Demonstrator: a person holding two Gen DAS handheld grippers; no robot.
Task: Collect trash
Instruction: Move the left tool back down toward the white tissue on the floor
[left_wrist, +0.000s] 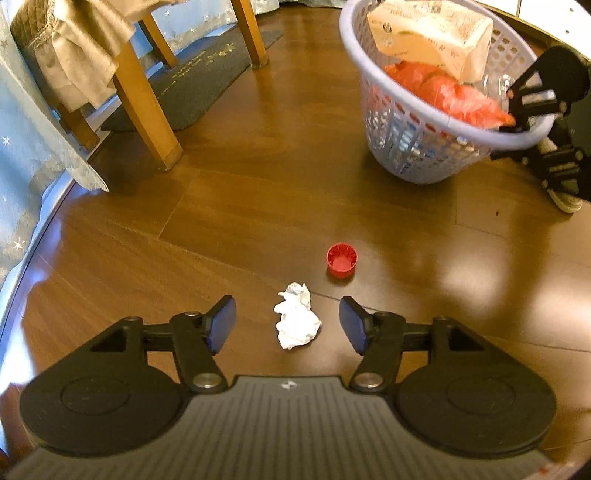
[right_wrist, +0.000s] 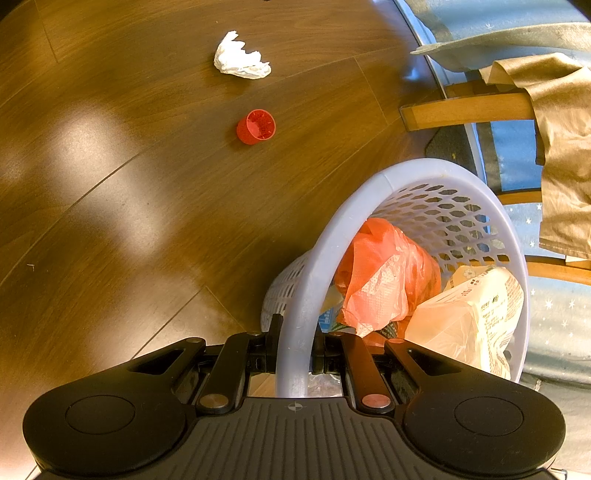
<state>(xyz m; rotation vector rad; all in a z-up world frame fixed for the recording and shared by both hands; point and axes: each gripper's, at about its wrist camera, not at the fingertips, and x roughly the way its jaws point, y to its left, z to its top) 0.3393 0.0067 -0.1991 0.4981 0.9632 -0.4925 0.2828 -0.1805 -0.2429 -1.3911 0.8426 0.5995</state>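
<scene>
The crumpled white tissue (left_wrist: 297, 321) lies on the wooden floor (left_wrist: 258, 206) directly between the left claw (left_wrist: 288, 325)'s spread, untouching pads, long axis running away from it. The right claw (right_wrist: 293, 349) clamps the basket rim (right_wrist: 295, 295), far off.

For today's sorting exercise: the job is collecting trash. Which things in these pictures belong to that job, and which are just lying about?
Part of the job:
- crumpled tissue on the floor, between the open left gripper
- red cup
- basket, its rim clamped by the right gripper
- orange bag and white bag inside it

Just lying about:
- chair
- brown cloth
- doormat
</scene>
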